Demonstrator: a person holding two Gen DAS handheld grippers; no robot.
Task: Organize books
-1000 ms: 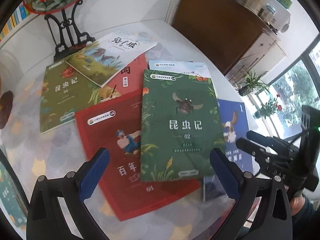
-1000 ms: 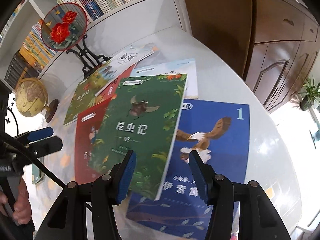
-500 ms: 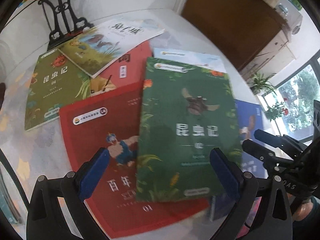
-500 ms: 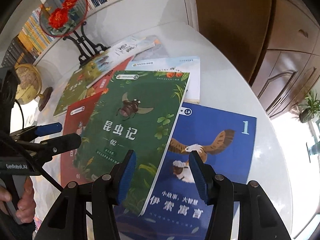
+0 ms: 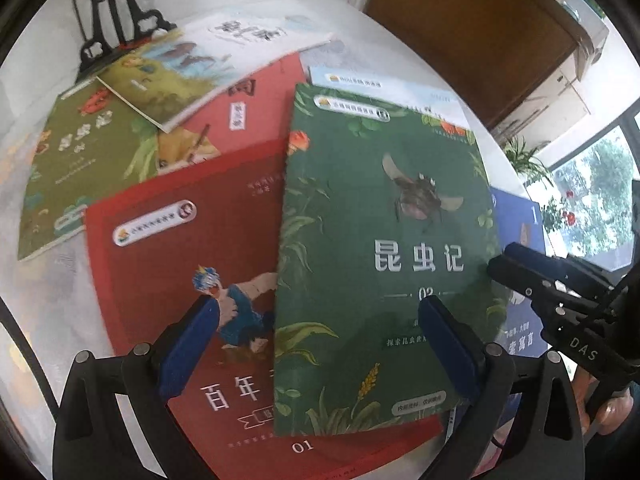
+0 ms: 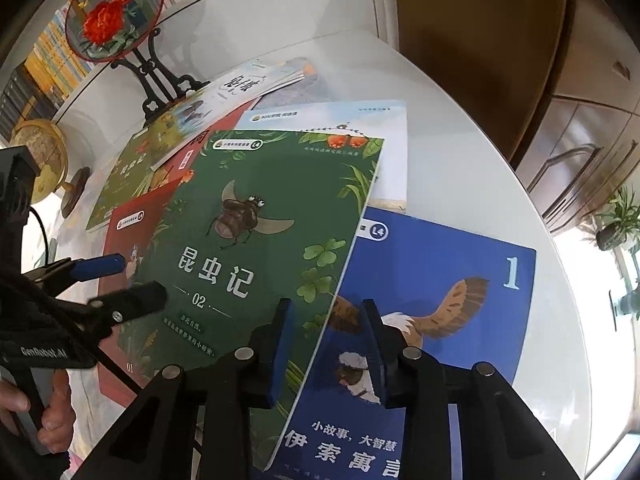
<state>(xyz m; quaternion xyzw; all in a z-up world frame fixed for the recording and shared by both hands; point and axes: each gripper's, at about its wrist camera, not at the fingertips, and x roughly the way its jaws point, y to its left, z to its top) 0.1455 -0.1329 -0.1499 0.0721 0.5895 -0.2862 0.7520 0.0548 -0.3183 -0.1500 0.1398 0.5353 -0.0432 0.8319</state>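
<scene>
Several books lie overlapped on a white round table (image 6: 460, 128). On top is a dark green book with a beetle (image 5: 380, 248), also in the right wrist view (image 6: 256, 240). It overlaps a red book (image 5: 168, 264) on its left and a blue eagle book (image 6: 432, 288) on its right. My left gripper (image 5: 320, 348) is open, low over the green and red books. My right gripper (image 6: 326, 344) is open with its jaws straddling the green book's right edge. It also shows in the left wrist view (image 5: 532, 276).
An olive book (image 5: 68, 160), a white-covered book (image 5: 224, 56) and a pale book (image 6: 340, 120) lie farther back. A fan ornament on a black stand (image 6: 116, 20) and a globe (image 6: 40, 156) stand behind. A wooden cabinet (image 6: 500, 60) is to the right.
Both grippers have moved closer and lower over the books. My right gripper's jaws have narrowed around the green book's right edge. The books lie as before.
</scene>
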